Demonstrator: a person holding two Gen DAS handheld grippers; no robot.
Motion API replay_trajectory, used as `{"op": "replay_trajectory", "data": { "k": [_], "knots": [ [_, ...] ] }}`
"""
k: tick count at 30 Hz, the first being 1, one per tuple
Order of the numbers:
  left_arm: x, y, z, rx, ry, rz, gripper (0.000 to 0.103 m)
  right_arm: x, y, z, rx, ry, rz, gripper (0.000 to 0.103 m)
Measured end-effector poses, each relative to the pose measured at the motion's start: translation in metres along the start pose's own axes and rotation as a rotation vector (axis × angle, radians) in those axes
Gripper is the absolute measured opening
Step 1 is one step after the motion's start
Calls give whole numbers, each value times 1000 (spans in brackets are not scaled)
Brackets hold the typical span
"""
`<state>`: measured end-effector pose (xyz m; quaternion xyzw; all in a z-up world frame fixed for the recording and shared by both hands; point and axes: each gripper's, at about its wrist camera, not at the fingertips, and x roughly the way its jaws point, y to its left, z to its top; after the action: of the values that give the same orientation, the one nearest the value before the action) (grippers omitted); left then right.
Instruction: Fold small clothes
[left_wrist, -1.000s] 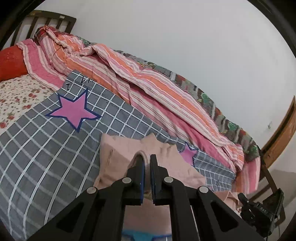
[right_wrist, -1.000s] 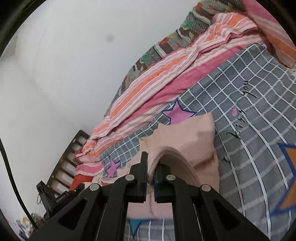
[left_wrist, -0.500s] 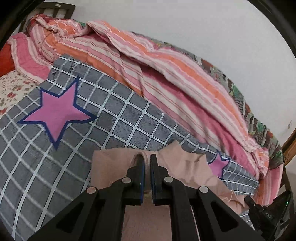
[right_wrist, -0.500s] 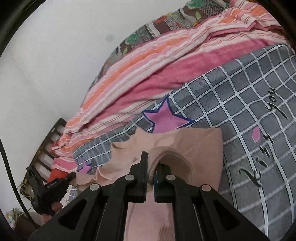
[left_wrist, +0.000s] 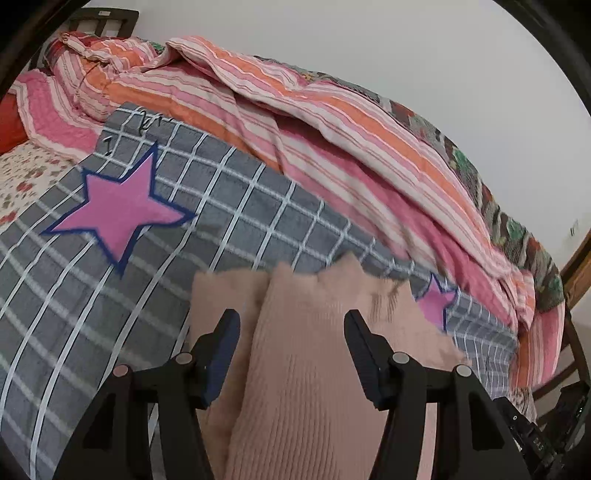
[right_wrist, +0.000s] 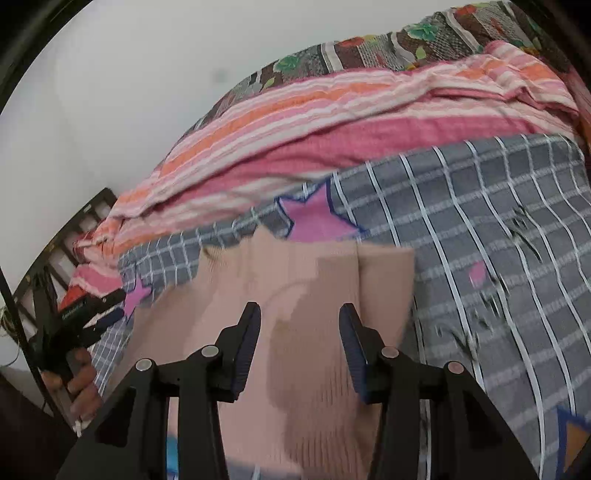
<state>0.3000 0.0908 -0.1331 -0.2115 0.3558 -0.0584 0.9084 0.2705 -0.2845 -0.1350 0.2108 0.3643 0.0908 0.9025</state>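
A small pale pink ribbed knit garment (left_wrist: 306, 354) lies folded on the grey checked blanket (left_wrist: 221, 206). My left gripper (left_wrist: 291, 325) is open, its jaws wide apart just above the garment's folded edge. The same garment (right_wrist: 306, 295) shows in the right wrist view. My right gripper (right_wrist: 299, 317) is open over it, holding nothing. The left gripper and the hand holding it (right_wrist: 74, 332) show at the far left of the right wrist view.
A rumpled pink and orange striped quilt (left_wrist: 332, 122) is heaped along the wall side of the bed. Pink stars (left_wrist: 118, 210) mark the blanket. A floral sheet (left_wrist: 22, 173) and wooden headboard (left_wrist: 107, 22) lie at the left; the footboard (left_wrist: 576, 266) is at the right.
Both grippers were shut on the garment's edge and carried it forward over itself. Now both have opened and released it, and the garment lies folded on the blanket.
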Motion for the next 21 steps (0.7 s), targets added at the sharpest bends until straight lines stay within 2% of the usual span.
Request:
{"op": "replay_trajectory", "data": {
  "k": [6, 10, 13, 15, 19, 21],
  "knots": [
    [-39, 12, -46, 28, 35, 18, 58, -34, 4, -46, -36, 70, -10, 44],
    [-60, 33, -83, -20, 75, 3, 59, -44, 1, -72, -16, 119, 13, 44],
    [-57, 46, -102, -60, 121, -31, 59, -40, -3, -86, 19, 158, 39, 44],
    [-50, 47, -105, -71, 128, -40, 58, -30, -6, -92, 56, 182, 53, 45],
    [-36, 47, -95, -110, 124, -101, 57, -19, -16, -87, 146, 143, 103, 53],
    [-26, 52, -90, -163, 119, -141, 56, -12, -22, -83, 205, 129, 116, 53]
  ]
}}
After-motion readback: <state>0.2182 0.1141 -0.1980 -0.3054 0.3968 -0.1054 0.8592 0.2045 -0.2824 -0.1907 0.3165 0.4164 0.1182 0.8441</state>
